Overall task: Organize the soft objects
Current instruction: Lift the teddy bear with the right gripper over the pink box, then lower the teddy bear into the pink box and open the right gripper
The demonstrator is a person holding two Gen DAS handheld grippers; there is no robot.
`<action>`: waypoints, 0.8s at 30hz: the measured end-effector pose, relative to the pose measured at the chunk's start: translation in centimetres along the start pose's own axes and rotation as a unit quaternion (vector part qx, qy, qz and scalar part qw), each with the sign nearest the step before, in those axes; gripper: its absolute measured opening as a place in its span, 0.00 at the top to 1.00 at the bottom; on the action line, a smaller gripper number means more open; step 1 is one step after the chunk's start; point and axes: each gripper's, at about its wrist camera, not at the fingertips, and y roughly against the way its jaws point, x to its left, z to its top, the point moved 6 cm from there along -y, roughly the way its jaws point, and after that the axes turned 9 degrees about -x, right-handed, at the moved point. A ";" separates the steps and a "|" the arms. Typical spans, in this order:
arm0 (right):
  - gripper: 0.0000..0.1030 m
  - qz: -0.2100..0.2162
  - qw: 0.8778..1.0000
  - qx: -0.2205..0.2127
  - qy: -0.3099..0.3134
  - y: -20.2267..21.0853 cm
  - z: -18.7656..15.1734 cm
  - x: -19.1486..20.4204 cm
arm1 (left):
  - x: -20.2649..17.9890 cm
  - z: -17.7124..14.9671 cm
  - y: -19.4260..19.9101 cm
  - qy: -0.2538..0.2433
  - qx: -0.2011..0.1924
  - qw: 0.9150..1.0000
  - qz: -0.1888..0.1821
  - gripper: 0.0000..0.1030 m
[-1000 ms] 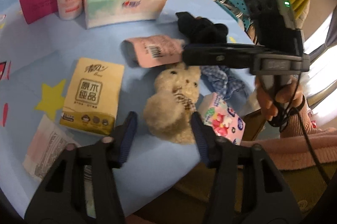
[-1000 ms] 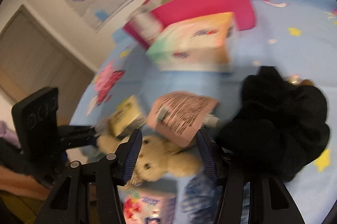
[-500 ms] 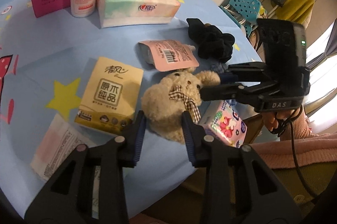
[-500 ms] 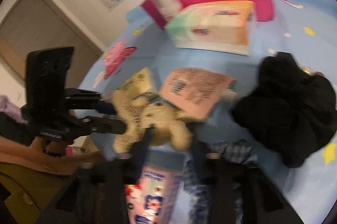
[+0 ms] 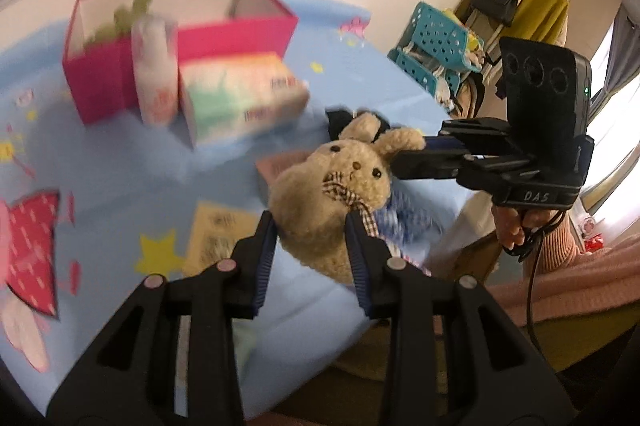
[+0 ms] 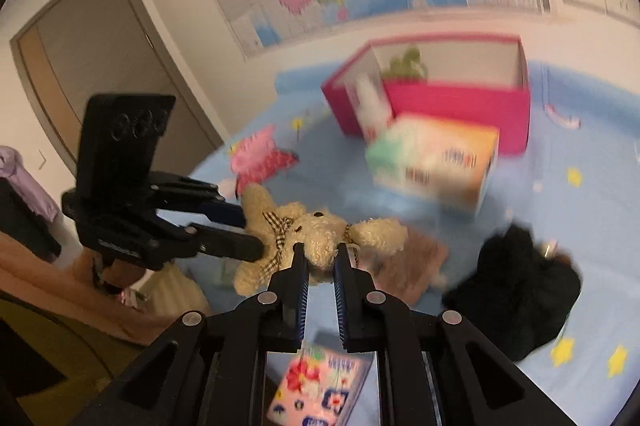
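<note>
On the far left of the left wrist view the blue cloth (image 5: 120, 162) shows a red bow print and a yellow star. Behind them stands the pink box (image 5: 248, 34), open at the top, with a bottle (image 5: 155, 74) and a tissue pack (image 5: 240, 102) in front of its near wall. In the middle the left gripper (image 5: 310, 226) is closed on the body of the bunny (image 5: 336, 186), which hangs clear of the cloth. To the right the right gripper (image 6: 320, 258) pinches the bunny's head, its jaws nearly together.

The step looks like a carry to the box. Two tools on one soft toy can stretch it, so one should let go, or both should travel together. The lift should be high enough to clear the bottle and pack, and the release made over the open top. Further right, a black scrunchie (image 6: 516, 286) lies on the cloth, waiting its turn.
</note>
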 end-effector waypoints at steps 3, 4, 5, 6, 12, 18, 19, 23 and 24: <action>0.89 -0.013 0.999 -0.026 0.016 0.0 2.9 -0.9 | 0.5 3.2 -0.4 -0.015 -0.017 1.000 0.013 0.64; 0.89 -0.016 0.999 -0.031 0.019 0.0 3.7 -1.2 | 0.8 4.5 -0.8 -0.024 -0.023 0.999 0.024 0.64; 0.89 -0.019 0.999 -0.038 0.023 -0.1 4.7 -1.7 | 1.0 5.7 -1.2 -0.031 -0.026 0.999 0.034 0.64; 0.89 -0.027 0.998 -0.046 0.028 -0.3 5.8 -2.2 | 1.2 6.7 -1.6 -0.034 -0.027 0.998 0.038 0.64; 0.89 -0.062 0.995 -0.070 0.039 -2.4 10.9 -5.4 | 3.2 12.6 -3.8 -0.041 -0.039 0.996 0.069 0.64; 0.89 -0.089 0.993 -0.068 0.020 -6.0 13.4 -9.7 | 5.8 16.9 -6.9 -0.027 -0.037 0.994 0.103 0.64; 0.89 -0.093 0.993 -0.064 0.013 -6.6 13.6 -10.5 | 6.3 17.3 -7.6 -0.022 -0.032 0.994 0.107 0.64; 0.89 -0.108 0.993 -0.053 -0.005 -8.5 13.6 -12.8 | 8.0 18.2 -10.3 -0.012 -0.012 0.993 0.119 0.64; 0.89 -0.111 0.993 -0.049 -0.008 -8.9 13.5 -13.2 | 8.2 18.3 -10.7 -0.012 -0.009 0.992 0.123 0.64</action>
